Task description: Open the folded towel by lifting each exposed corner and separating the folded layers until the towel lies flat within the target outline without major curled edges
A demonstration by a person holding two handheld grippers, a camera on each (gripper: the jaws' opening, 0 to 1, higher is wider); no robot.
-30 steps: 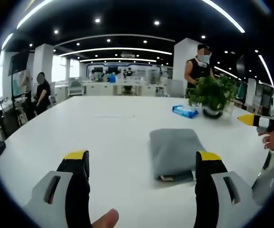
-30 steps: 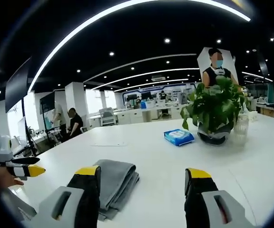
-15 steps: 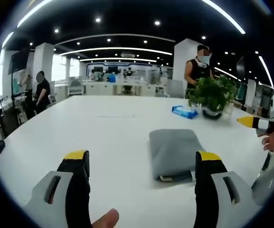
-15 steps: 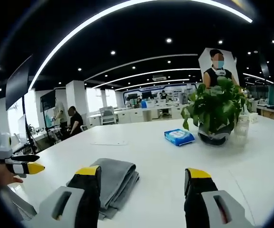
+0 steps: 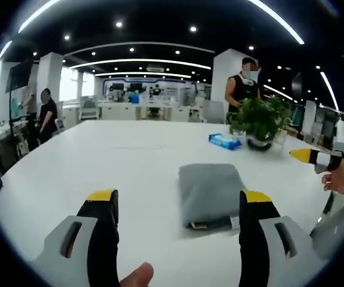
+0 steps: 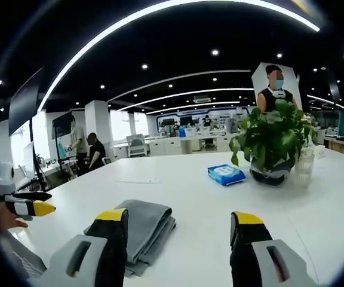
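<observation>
A grey folded towel (image 5: pixel 211 190) lies on the white table (image 5: pixel 130 161), its layered edge turned toward me. My left gripper (image 5: pixel 178 206) hovers open just short of it, with the right jaw next to the towel's near corner. In the right gripper view the same towel (image 6: pixel 142 224) sits behind the left jaw of my right gripper (image 6: pixel 181 224), which is open and holds nothing. The right gripper's yellow tip (image 5: pixel 306 155) enters the left gripper view from the right, and the left gripper's tip (image 6: pixel 37 208) shows at the left of the right gripper view.
A potted plant (image 6: pixel 270 143) and a blue packet of wipes (image 6: pixel 226 174) stand further back on the table, with a clear bottle (image 6: pixel 303 162) beside the pot. A person (image 5: pixel 240 86) stands behind the plant. Others (image 5: pixel 43 113) are at the far left.
The left gripper view has shifted slightly, so the towel and plant sit a little further left and lower. The towel itself has not moved, and both grippers stay open.
</observation>
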